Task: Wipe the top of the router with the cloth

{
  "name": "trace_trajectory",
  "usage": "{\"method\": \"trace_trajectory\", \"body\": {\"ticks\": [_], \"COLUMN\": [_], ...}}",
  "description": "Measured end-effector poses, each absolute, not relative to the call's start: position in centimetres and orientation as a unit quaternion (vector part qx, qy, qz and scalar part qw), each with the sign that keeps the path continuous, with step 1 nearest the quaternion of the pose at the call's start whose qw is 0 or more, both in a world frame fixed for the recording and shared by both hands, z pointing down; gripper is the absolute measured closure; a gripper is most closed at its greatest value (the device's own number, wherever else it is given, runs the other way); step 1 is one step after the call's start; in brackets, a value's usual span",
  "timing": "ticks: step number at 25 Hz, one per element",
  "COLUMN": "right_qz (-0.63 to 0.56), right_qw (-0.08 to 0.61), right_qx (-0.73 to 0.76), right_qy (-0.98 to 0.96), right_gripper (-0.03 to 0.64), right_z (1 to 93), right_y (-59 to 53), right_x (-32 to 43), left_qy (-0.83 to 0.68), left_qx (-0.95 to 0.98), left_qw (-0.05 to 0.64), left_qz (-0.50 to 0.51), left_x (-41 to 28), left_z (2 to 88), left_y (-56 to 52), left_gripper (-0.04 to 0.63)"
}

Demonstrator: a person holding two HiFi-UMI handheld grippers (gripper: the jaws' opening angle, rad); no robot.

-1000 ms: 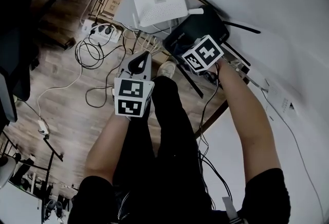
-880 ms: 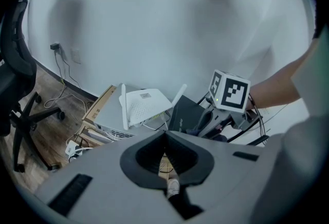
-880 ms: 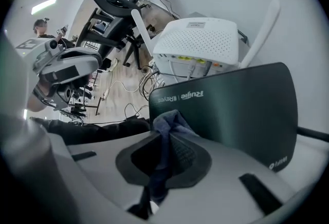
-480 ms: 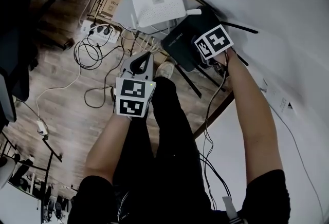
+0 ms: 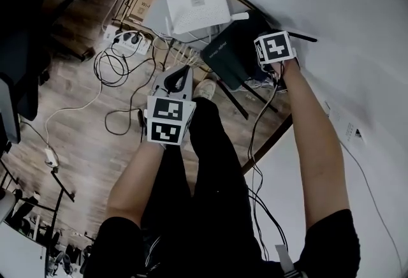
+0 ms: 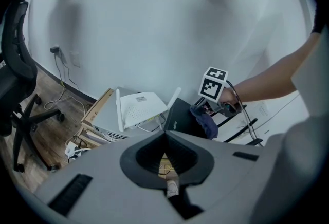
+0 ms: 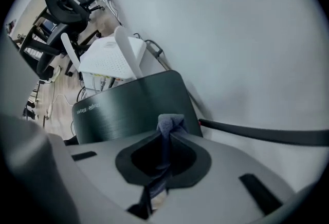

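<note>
Wooden plank floor (image 5: 70,98), strewn with loose dark cables, spreads on the near side of the black router (image 5: 231,53), and a plain white surface lies beyond it. Since a second ago the right gripper (image 7: 165,138) has slid across the black router's top, from its near part to its far corner. The left gripper (image 5: 184,70) has kept its place short of the router, above the floor. The right jaws are pinched on the cloth (image 7: 169,124), a dark blue, soft, crumpled wad whose free end sits at the router's far corner, on its top as far as the views show. The left jaws are pressed together with nothing in them. The black router is a flat slab with a brushed matt lid and rounded corners. Just beside it, on its left, lies the white router (image 5: 196,7), smooth plastic with a patch of small vent holes. Counted: two routers, two grippers, one cloth, two flat white antennas on the white router, and one white power strip (image 5: 124,41) on the floor left of the black router
</note>
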State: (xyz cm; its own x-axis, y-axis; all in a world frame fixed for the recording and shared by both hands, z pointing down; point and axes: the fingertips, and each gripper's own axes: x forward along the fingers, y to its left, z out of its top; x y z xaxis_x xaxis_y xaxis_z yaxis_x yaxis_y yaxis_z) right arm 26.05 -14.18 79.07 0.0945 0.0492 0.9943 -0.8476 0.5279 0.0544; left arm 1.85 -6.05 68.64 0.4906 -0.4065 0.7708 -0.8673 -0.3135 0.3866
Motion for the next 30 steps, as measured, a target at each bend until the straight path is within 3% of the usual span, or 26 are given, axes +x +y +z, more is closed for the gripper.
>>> {"method": "trace_trajectory", "body": {"ticks": [12,23,30], "right_qz": [0.250,0.159,0.157], "right_qw": [0.517,0.360,0.164], "right_qx": [0.426,0.517,0.587], "right_qy": [-0.699,-0.760,-0.777], "right_gripper": [0.612,0.611,0.611], "right_z": [66.5,45.5,30.2], "right_y": [-16.5,-12.6,-12.0], "right_x": [21.0,18.6,19.0], "left_qy": [-0.464,-0.516,-0.509], "left_qx": [0.766,0.775,0.803], "left_qw": [0.385,0.299,0.239], "left_qz": [0.221,0.210,0.195], "left_x": [2.3,0.1,1.2], "left_z": [62.2,46.6,35.4], "left_y": [-9.0,-10.8,-9.7], "left_gripper": [0.594,0.594,0.595]}}
